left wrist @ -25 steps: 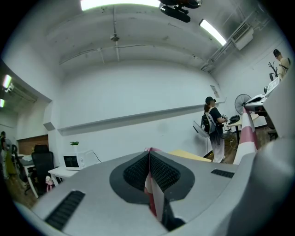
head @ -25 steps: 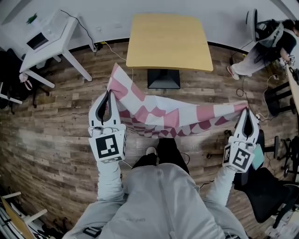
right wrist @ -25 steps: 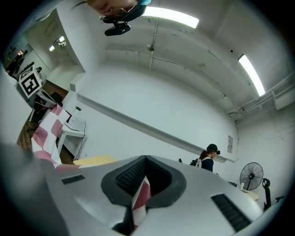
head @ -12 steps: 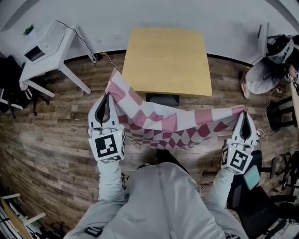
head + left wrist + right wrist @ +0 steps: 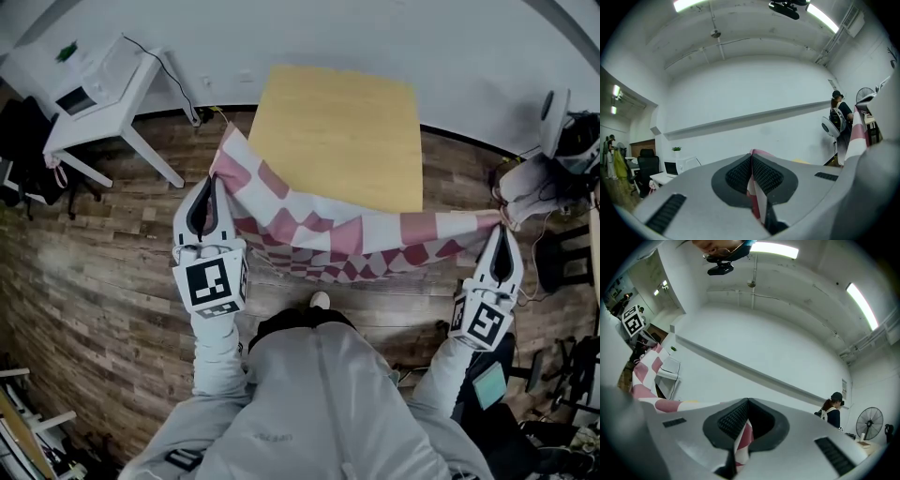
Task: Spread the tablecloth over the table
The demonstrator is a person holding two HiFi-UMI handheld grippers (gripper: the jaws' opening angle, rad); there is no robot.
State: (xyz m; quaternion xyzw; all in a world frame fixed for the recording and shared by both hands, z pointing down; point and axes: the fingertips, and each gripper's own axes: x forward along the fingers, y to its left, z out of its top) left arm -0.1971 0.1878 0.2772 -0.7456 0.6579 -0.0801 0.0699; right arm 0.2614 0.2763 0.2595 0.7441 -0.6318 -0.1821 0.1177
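Tablecloth (image 5: pixel 328 232) carried nearer table (image 5: pixel 337 122), left tongs (image 5: pixel 213 180), right tongs (image 5: pixel 498 228) each clamping a corner

Wood-plank floor (image 5: pixel 94 253) all round the wooden table (image 5: pixel 333 131), grey-brown boards running crosswise. Behind the table, a plain white wall (image 5: pixel 375 37) with a dark skirting line at its foot. Left of the table, there's a white desk (image 5: pixel 89 80), a small green plant (image 5: pixel 676 149) on top. Right of the table, a standing fan (image 5: pixel 868 422). Above the table, ceiling strip lights (image 5: pixel 771 248) glowing bright.
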